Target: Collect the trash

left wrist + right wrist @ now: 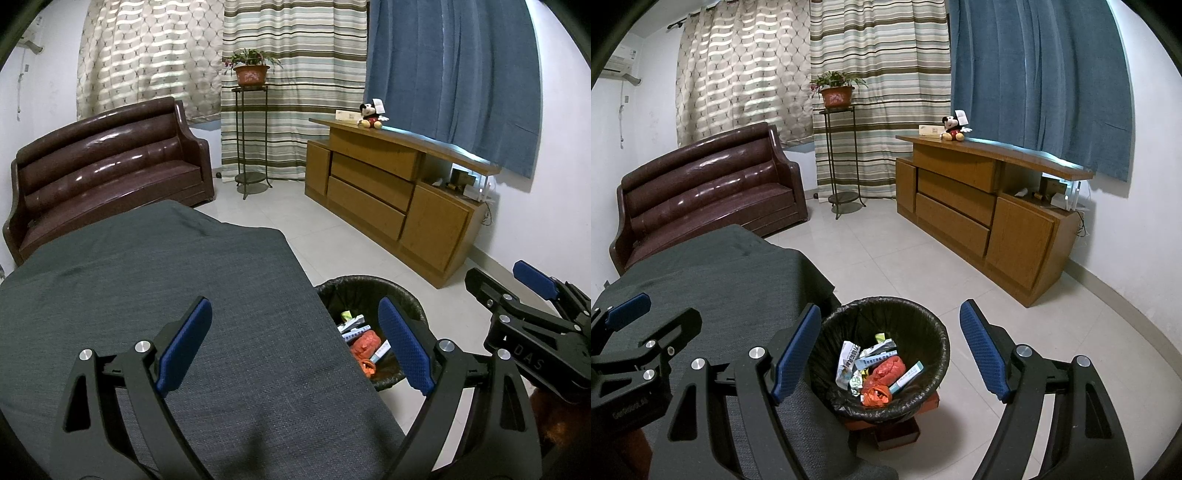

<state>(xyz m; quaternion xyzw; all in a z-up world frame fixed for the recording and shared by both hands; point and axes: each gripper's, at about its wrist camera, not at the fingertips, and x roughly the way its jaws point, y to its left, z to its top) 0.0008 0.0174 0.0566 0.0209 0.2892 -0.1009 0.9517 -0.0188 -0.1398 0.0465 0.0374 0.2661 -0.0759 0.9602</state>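
A round bin with a black liner [934,332] stands on the floor beside the table's right edge and holds several pieces of trash [875,369]: crumpled orange plastic, white wrappers and small cartons. My right gripper [890,350] hovers above the bin, open, with nothing between its blue pads. My left gripper [295,343] is open and empty over the grey tablecloth [147,288]. The left wrist view shows the bin [354,288] partly hidden behind the table edge, its trash [364,345] peeking out, and the right gripper [517,288] at the right edge.
A brown leather sofa [107,173] stands behind the table. Farther back are a metal plant stand with a potted plant [251,74], curtains, and a wooden sideboard [388,192] bearing a plush toy [371,116]. Pale floor tiles [905,258] lie between the bin and the sideboard.
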